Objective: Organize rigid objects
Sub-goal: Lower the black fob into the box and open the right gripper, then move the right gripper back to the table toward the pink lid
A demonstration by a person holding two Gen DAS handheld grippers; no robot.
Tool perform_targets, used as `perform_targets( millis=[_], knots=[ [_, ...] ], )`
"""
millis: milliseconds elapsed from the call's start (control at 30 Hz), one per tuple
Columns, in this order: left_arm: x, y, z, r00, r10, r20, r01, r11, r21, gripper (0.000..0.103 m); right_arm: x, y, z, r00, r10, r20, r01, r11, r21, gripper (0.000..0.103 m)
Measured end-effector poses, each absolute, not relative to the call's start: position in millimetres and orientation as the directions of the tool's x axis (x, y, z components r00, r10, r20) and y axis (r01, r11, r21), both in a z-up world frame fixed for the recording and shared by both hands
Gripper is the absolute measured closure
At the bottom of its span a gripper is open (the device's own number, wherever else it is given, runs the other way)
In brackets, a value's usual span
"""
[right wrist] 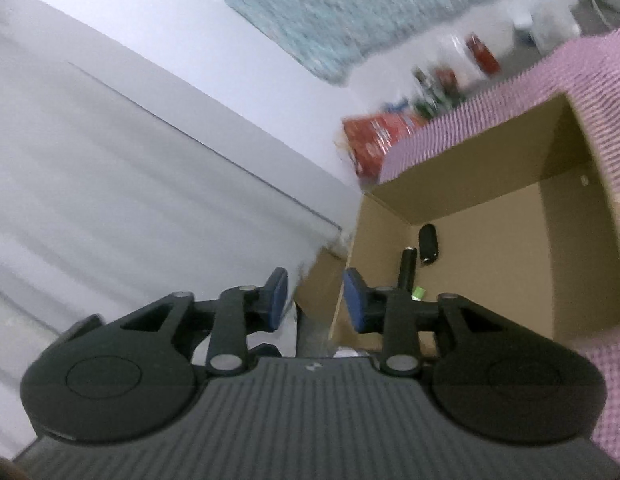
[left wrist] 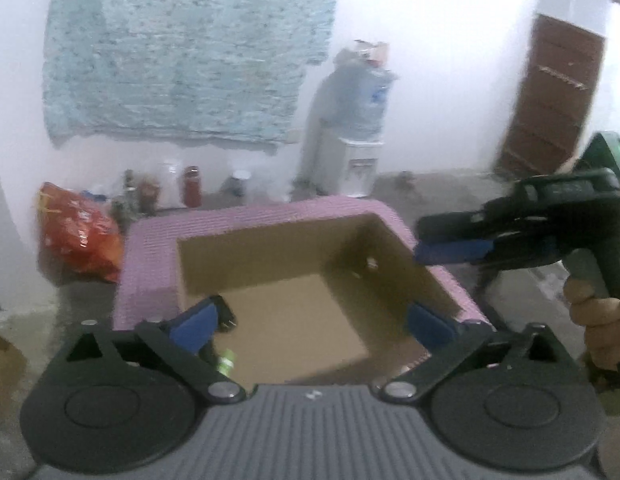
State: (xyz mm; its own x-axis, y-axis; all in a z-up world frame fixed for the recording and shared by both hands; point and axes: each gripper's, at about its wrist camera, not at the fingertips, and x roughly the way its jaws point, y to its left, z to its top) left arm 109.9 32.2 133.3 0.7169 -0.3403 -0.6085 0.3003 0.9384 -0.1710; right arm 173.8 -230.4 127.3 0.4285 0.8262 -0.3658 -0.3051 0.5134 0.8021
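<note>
Both tongs held nothing: left gripper (left wrist: 310, 320) was spread wide, right gripper (right wrist: 316, 298) partly apart. Its finger near the box (right wrist: 582, 280) wall, at three o'clock, could catch it.

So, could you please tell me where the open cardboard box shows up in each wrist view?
Left wrist view: the cardboard box fills the centre, just beyond the left gripper.
Right wrist view: the box lies right of centre, tilted.
Shared landmark: the red bag beside the box's pink checked cloth.
</note>
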Motion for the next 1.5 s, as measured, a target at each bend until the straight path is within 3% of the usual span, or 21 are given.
perform_targets(
  millis=[133,333,533,667,1067,1500],
  knots=[
    [82.9,26.3,103.1,0.688,-0.374,-0.622,0.304,0.927,-0.222,0.0,113.5,-267.3,112.9,0.547,0.741,-0.389,-0.298,0.606,0.737,0.061],
    [48.0,-5.7,47.1,0.666,-0.352,-0.658,0.344,0.927,-0.147,0.0,54.1,-285.7,55.2,0.619,0.624,-0.477,-0.187,0.707,0.682,0.06],
    [36.3,-31.5,-2.2,0.575,-0.394,-0.717,0.369,0.907,-0.203,0.0,40.8,-256.4,6.4,0.589,0.571,-0.571,-0.161,0.776,0.61,0.06],
    [37.8,-45.5,-22.0,0.568,-0.38,-0.73,0.38,0.908,-0.177,0.0,42.5,-224.1,-10.8,0.561,0.538,-0.629,-0.2,0.825,0.528,0.061],
    [45.6,-51.8,-55.7,0.517,-0.405,-0.755,0.373,0.9,-0.227,0.006,63.9,-179.7,-39.1,0.483,0.522,-0.703,-0.245,0.851,0.464,0.078],
    [55.5,-77.9,-59.9,0.467,-0.48,-0.742,0.46,0.849,-0.26,0.006,60.7,-195.9,-44.3,0.48,0.484,-0.732,-0.201,0.873,0.445,0.078]
  ],
)
